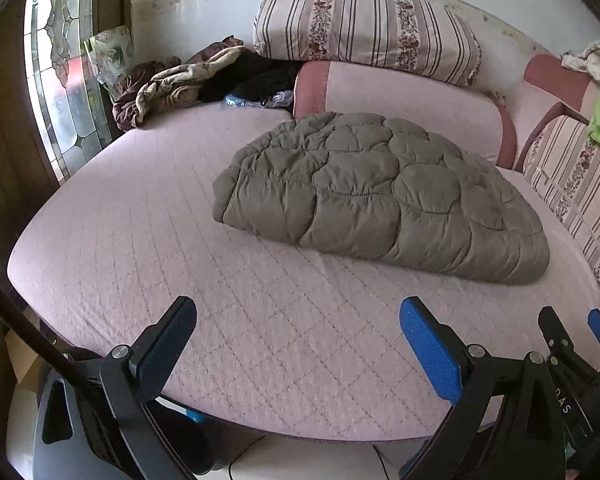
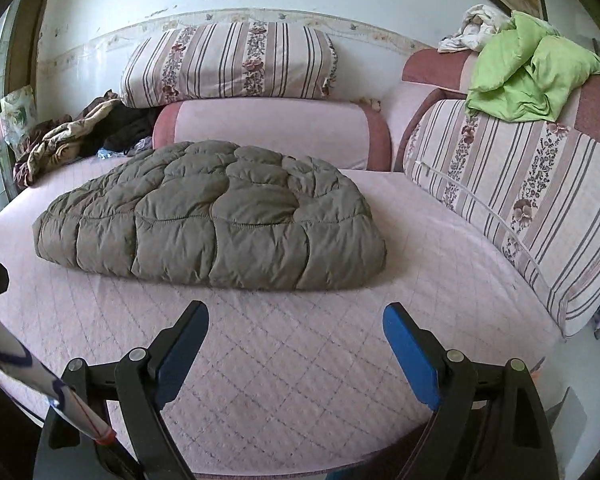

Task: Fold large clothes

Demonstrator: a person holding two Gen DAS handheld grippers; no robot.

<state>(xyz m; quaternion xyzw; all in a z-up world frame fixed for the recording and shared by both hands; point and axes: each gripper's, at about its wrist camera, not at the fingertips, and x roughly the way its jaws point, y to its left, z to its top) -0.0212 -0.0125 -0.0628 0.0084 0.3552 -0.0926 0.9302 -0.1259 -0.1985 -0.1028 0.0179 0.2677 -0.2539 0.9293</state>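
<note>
While both jaw pairs stand apart, gripping nothing, the folded olive quilted coat point(image 1: 380, 196) lies ahead of the left gripper point(image 1: 298, 320) and right gripper point(image 2: 296, 324) on the pink mattress point(image 2: 284, 380).

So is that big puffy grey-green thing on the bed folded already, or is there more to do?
It looks largely done: the olive quilted coat lies as a compact folded bundle on the pink bed cover. Nothing is in hand; the left tool and right tool are both open and short of it. Possibly left: the loose green garment draped on the sofa back, and the heap of clothes by the window.
</note>
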